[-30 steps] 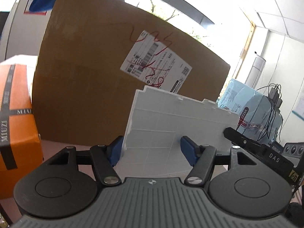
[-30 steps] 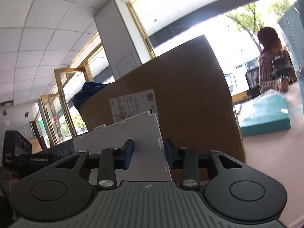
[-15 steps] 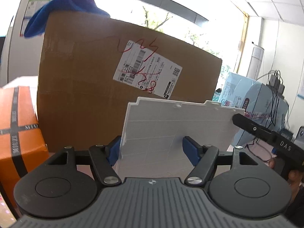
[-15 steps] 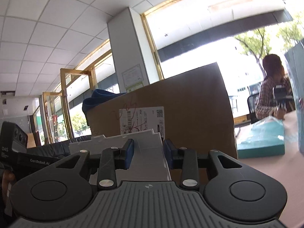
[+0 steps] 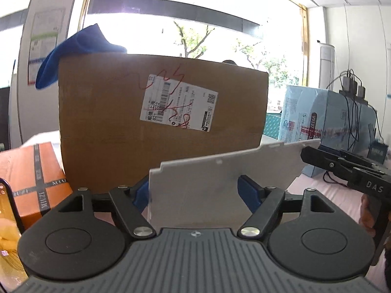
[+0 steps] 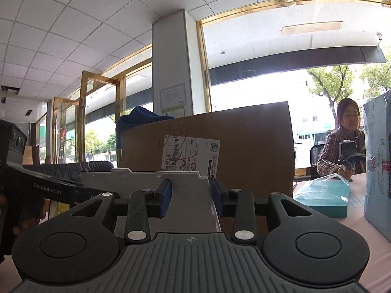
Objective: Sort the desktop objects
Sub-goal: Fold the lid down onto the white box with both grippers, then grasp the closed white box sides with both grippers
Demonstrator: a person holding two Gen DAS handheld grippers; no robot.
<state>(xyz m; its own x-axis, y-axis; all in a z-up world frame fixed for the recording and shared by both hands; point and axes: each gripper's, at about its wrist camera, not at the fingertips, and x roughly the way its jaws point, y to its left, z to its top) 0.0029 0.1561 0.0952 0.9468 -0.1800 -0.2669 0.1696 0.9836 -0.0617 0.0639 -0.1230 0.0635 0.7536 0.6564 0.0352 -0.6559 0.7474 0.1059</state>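
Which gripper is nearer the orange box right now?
Left. The left gripper sits just right of the orange box; the right gripper is farther right, beyond the white panel.

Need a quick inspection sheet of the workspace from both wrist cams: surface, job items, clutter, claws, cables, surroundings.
Surface: pale pink tabletop.
Job's things: flat white plastic panel held off the table by both claws.
Clutter: large brown cardboard box with shipping label, blue cloth on top; orange box; light blue carton; teal packet.
Claws: left claw spans the panel, pad contact unclear; right claw shut on the panel.
Cables: black cables hang over the carton.
Surroundings: windows, trees outside, seated person in plaid shirt.
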